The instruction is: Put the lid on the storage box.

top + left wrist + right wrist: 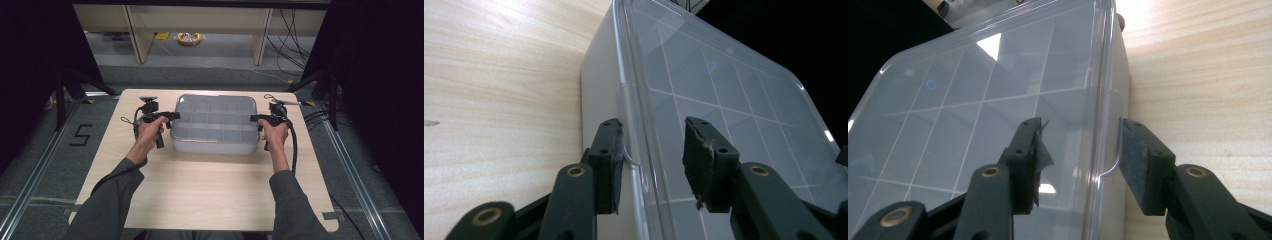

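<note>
The person's grey-sleeved forearms (115, 200) enter from the bottom of the high view, each hand holding a black two-jaw gripper at one short end of a clear rectangular plastic compartment box with a lid (215, 124). The box sits toward the far middle of the pale wooden table (200, 190).

From above, the left gripper (167, 115) and right gripper (256, 118) merely meet the box's ends. The gripper views give what the high view cannot. In the left gripper view, the left gripper (651, 150) has its jaws parted and straddling the lid's rim, one pad (611, 160) touching the small tab on the outside edge, the other over the lid. In the right gripper view, the right gripper (1080, 160) is likewise spread across the rim, one jaw above the lid, the other just outside the side tab, with a gap on both sides.

Through the lid, white dividers form a grid of compartments; whether anything lies in them cannot be told.
</note>
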